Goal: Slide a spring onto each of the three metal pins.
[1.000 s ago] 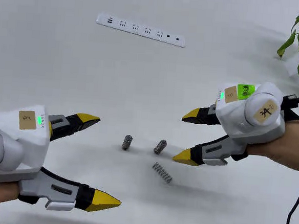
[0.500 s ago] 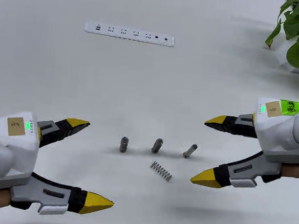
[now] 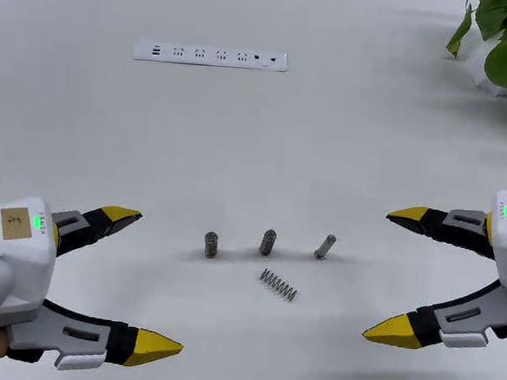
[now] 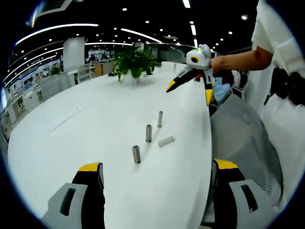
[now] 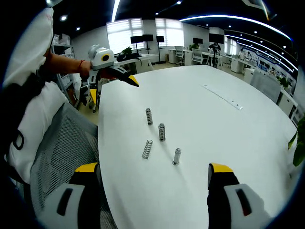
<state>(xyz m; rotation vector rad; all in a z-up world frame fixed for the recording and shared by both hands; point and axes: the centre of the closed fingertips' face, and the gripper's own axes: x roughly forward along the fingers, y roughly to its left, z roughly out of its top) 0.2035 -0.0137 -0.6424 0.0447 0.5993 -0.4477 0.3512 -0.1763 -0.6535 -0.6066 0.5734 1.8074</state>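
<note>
Metal coil spring [image 3: 277, 284] beside slim cylindrical pins [image 3: 268, 241]

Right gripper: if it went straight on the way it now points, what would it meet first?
Probably the bare pin, nearest ahead and just right of its midline, with the loose spring just left. The right gripper is open wide; its height is unclear, so it might pass over.

Power strip [image 3: 211, 56], potted plant [image 3: 499, 38]
</note>
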